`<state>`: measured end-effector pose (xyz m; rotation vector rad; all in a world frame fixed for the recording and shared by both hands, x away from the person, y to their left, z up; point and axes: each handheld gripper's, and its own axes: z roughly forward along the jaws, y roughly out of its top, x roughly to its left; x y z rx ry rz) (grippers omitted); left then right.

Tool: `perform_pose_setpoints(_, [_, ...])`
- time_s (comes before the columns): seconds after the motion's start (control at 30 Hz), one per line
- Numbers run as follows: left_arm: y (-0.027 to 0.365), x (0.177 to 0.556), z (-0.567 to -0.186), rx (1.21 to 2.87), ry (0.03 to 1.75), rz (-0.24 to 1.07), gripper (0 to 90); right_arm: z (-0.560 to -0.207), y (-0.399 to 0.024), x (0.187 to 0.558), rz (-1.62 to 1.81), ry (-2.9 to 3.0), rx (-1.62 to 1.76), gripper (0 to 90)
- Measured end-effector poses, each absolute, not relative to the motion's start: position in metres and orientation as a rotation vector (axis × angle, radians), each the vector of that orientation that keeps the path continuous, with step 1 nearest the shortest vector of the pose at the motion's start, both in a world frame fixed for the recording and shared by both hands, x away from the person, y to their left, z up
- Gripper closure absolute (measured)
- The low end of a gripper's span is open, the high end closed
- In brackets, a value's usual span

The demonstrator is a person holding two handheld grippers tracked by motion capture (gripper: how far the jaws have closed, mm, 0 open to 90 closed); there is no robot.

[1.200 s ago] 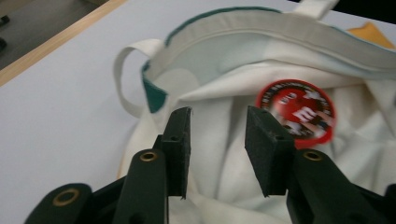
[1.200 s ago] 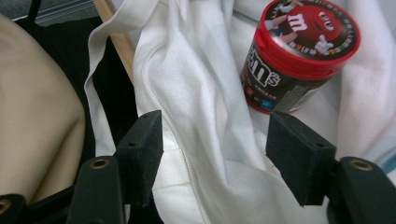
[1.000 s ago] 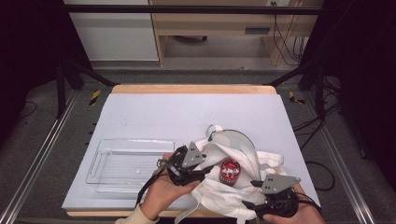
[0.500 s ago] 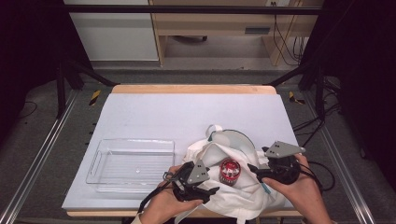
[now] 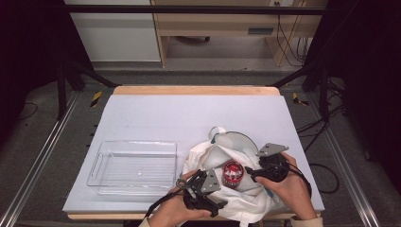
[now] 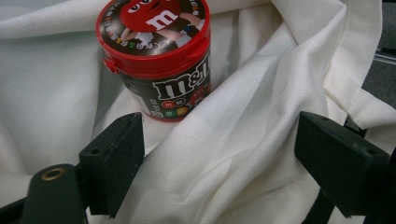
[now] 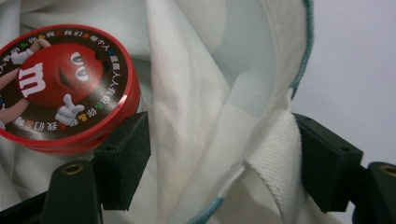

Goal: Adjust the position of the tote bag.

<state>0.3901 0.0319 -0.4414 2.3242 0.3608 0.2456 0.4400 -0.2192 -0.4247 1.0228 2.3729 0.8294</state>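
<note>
One round red-lidded candy tub (image 5: 232, 173), upright on one crumpled white cloth bag with teal trim (image 5: 222, 156), near right of worktop (image 5: 156, 113). One clear rectangular plastic tray (image 5: 134, 167), near left, beside bag. Two grippers: left gripper (image 5: 218, 203) near bag's near edge, right gripper (image 5: 249, 173) right of tub. Left gripper view: brand lettering on tub's (image 6: 156, 56) dark side, fingers (image 6: 112, 163) apart over cloth. Right gripper view: lid cartoon face, fingers (image 7: 122, 158) apart straddling bag's (image 7: 275, 140) hemmed edge.
</note>
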Motion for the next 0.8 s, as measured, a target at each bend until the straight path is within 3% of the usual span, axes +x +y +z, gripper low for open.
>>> perform_pose_setpoints(0.37, [0.03, 0.389, -0.447, 2.365, 0.331, 0.239, 23.2, -0.434, -0.211, 0.44, 0.789, 2.397, 1.021, 33.5])
perform_pose_setpoints(0.43, [0.03, 0.389, -0.449, 2.38, 0.326, 0.233, 27.4, -0.433, -0.21, 0.44, 0.759, 2.397, 1.02, 47.6])
perform_pose_setpoints(0.47, [0.03, 0.389, -0.449, 2.38, 0.326, 0.233, 30.1, -0.433, -0.21, 0.44, 0.759, 2.397, 1.02, 47.6])
perform_pose_setpoints(0.5, [0.03, 0.388, -0.449, 2.384, 0.326, 0.233, 30.1, -0.433, -0.21, 0.441, 0.753, 2.397, 1.013, 55.0])
perform_pose_setpoints(0.53, [0.03, 0.387, -0.45, 2.395, 0.328, 0.241, 35.6, -0.434, -0.212, 0.442, 0.761, 2.399, 1.02, 64.5])
perform_pose_setpoints(0.57, [0.03, 0.387, -0.45, 2.395, 0.328, 0.241, 37.9, -0.434, -0.212, 0.442, 0.761, 2.399, 1.02, 64.5])
perform_pose_setpoints(0.6, [0.03, 0.387, -0.45, 2.412, 0.329, 0.252, 40.8, -0.434, -0.213, 0.444, 0.762, 2.396, 1.017, 72.8])
perform_pose_setpoints(0.8, [0.034, 0.386, -0.454, 2.43, 0.342, 0.256, 57.0, -0.431, -0.227, 0.453, 0.813, 2.336, 1.116, 80.6])
